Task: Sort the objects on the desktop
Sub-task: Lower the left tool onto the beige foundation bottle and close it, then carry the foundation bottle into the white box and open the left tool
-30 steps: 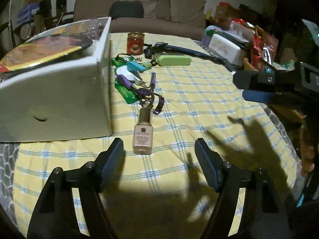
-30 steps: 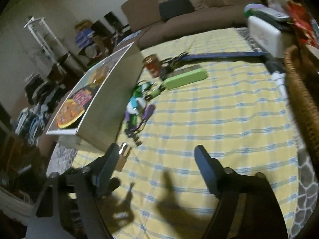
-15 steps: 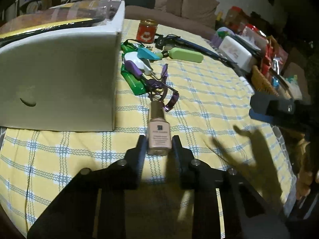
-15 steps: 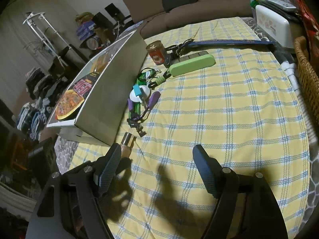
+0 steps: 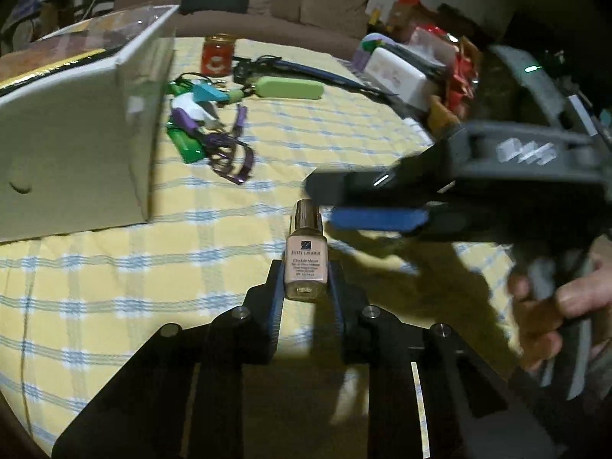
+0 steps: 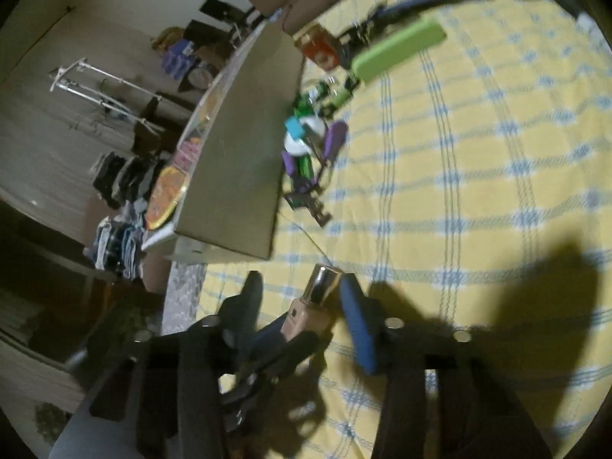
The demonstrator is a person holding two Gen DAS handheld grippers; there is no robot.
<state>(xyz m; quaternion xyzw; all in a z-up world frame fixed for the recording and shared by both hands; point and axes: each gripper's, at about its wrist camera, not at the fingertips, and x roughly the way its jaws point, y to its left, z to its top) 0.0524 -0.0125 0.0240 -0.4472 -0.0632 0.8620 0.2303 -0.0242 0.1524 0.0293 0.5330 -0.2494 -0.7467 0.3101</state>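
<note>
A second ago the left gripper [image 5: 306, 273] hangs wide open short of the foundation bottle [image 5: 306, 264], which lies flat on the surface [image 5: 114, 267] just past its fingertips; now its pads press both sides of the bottle's body (the label faces up between them). The right gripper [image 6: 302, 306] sits well off to the side earlier, its jaws wide apart. It now reaches in from the right in the left wrist view, and its jaws are closing with the bottle's shiny cap [image 6: 322, 281] between them; the blue pad [image 6: 357, 325] lies just beside the cap, and contact cannot be told.
</note>
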